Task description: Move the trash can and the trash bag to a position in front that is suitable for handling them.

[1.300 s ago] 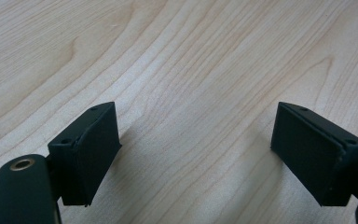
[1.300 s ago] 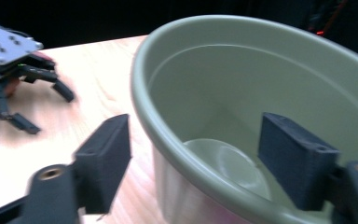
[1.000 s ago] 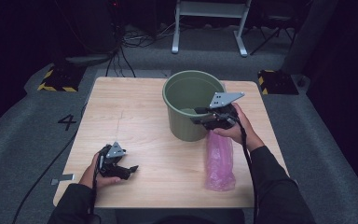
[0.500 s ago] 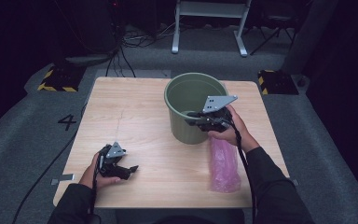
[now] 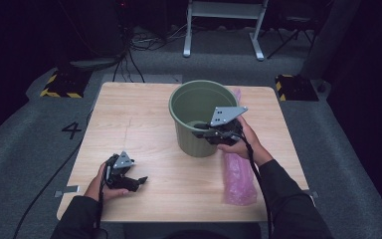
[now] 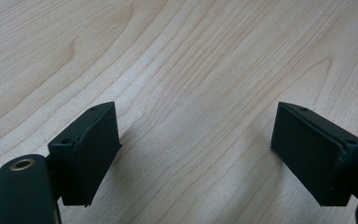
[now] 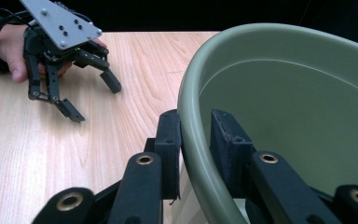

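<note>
While the right gripper (image 7: 191, 149) has its jaws clamped on the near rim of the green bucket (image 5: 199, 107) mid-worktop, the grasp looks done, moving it remains, and the left gripper (image 5: 134, 182) rests jaws-apart near the front-left corner.

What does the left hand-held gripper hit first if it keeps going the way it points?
Likely just the wooden table: the left hand-held gripper has open jaws angled down at bare wood. How steep the tilt is remains unclear.
</note>
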